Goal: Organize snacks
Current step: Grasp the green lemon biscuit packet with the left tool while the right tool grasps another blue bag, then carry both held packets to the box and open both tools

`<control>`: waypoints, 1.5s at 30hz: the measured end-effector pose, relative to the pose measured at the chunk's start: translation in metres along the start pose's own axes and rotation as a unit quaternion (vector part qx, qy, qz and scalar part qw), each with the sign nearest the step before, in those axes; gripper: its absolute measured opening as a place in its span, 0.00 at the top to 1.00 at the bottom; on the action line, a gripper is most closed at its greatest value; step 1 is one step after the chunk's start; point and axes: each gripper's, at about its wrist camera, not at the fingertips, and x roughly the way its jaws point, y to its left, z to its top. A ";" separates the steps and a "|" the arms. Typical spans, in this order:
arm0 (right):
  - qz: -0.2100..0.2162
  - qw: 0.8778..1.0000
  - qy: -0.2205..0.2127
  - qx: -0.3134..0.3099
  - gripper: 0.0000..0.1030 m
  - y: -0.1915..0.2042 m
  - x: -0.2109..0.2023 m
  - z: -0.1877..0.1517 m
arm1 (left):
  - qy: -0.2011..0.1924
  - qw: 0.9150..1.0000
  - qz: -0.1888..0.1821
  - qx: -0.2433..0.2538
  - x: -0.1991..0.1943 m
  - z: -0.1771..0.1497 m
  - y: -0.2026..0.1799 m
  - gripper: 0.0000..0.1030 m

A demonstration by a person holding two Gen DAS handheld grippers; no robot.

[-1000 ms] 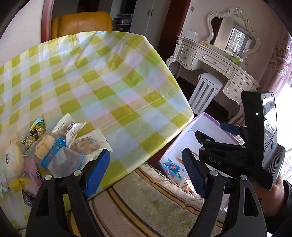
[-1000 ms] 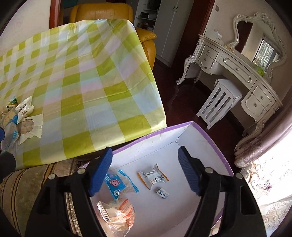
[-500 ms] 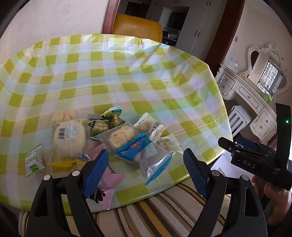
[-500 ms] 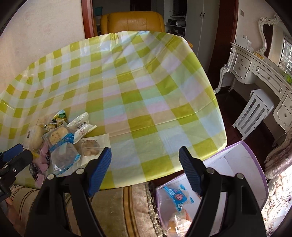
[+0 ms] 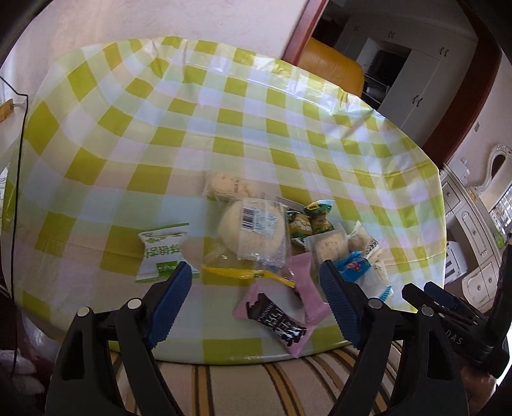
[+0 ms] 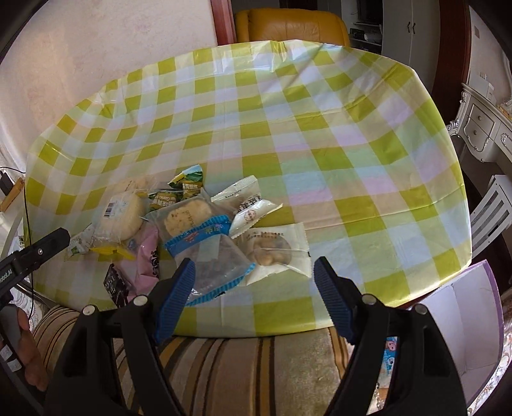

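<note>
A pile of wrapped snacks lies near the front edge of the green-checked tablecloth (image 5: 224,128). It includes a round bun in clear wrap (image 5: 252,228), a green-and-white packet (image 5: 161,252), a pink chocolate packet (image 5: 275,315) and a blue-edged packet (image 6: 208,252). A white pastry packet (image 6: 272,249) lies on the pile's right side. My left gripper (image 5: 252,275) hovers over the bun and the pink packet, its jaws closing a little with nothing gripped. My right gripper (image 6: 254,265) hangs open over the blue-edged and white packets, touching neither.
A purple-rimmed white box (image 6: 464,320) stands on the floor to the right of the table, with a snack showing inside. A striped cushion (image 6: 256,368) lies below the table's front edge. A yellow armchair (image 6: 288,22) stands behind the table and a white dresser (image 6: 486,121) at the right.
Both views swung left, away from the purple box and the dresser and onto the snack pile on the table. Both grippers now hover over the pile, empty as before.
</note>
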 end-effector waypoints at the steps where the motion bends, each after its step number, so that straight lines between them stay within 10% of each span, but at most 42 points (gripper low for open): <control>1: 0.007 1.000 0.002 -0.010 0.26 0.008 0.001 -0.001 | 0.003 1.000 0.013 -0.013 0.001 0.002 0.011 0.28; 14: -0.006 0.988 0.007 -0.154 0.26 0.079 0.017 -0.005 | 0.059 0.993 0.074 -0.065 0.030 0.014 0.070 0.34; 34: -0.022 0.991 0.087 -0.102 0.43 0.056 0.075 0.006 | 0.102 0.990 0.084 -0.039 0.066 0.013 0.067 0.62; 45: -0.017 0.993 0.052 -0.107 0.50 0.058 0.057 0.005 | 0.062 0.992 0.100 -0.035 0.050 0.014 0.064 0.69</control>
